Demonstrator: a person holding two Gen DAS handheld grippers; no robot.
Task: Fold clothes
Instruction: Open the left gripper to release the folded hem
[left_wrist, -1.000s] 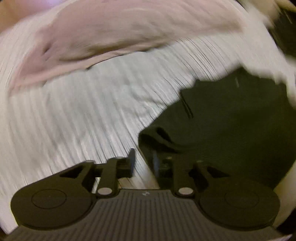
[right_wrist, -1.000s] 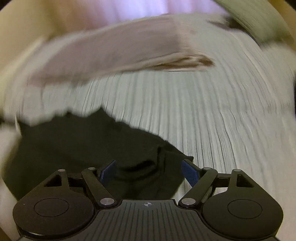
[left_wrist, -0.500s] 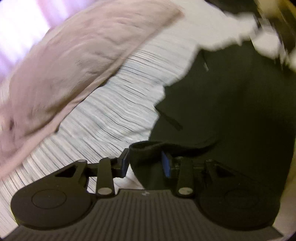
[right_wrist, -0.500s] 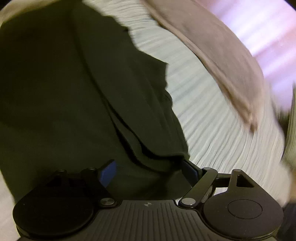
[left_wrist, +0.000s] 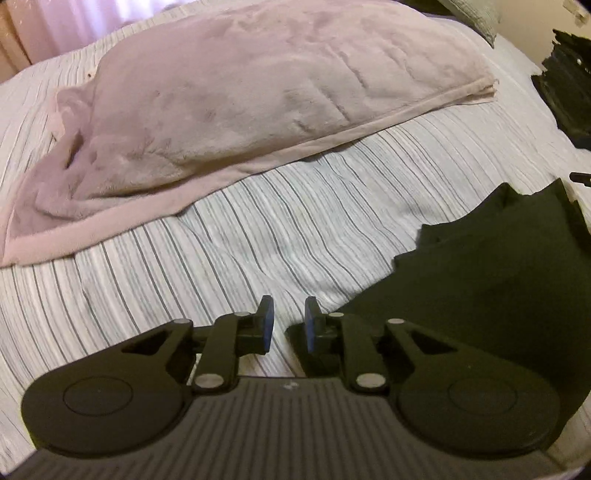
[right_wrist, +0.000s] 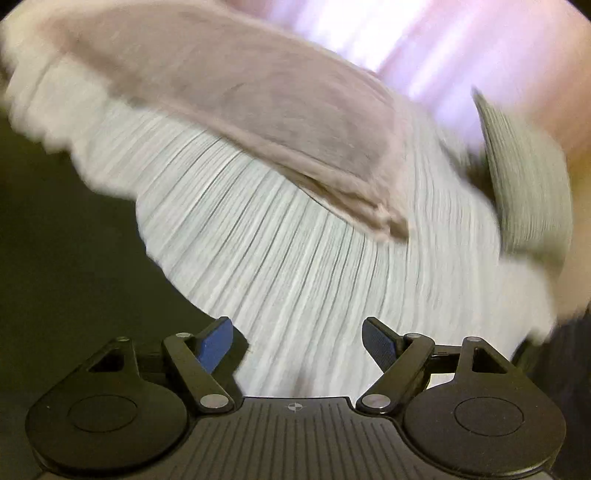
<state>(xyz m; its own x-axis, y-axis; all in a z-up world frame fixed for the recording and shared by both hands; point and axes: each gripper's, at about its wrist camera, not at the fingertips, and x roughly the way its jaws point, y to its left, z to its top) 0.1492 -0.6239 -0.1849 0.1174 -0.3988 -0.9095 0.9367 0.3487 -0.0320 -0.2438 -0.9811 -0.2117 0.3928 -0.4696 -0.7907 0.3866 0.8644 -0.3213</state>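
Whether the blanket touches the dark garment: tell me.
Apart. The left wrist view shows a broad stretch of striped bedding lying between the blanket and the dark garment.

A dark, near-black garment (left_wrist: 491, 295) is spread flat at the near right of the left wrist view, its wavy left edge laid over pale striped bedding, one corner reaching the near middle. In the blurred right wrist view, the same cloth (right_wrist: 74, 258) is seen filling the near left.
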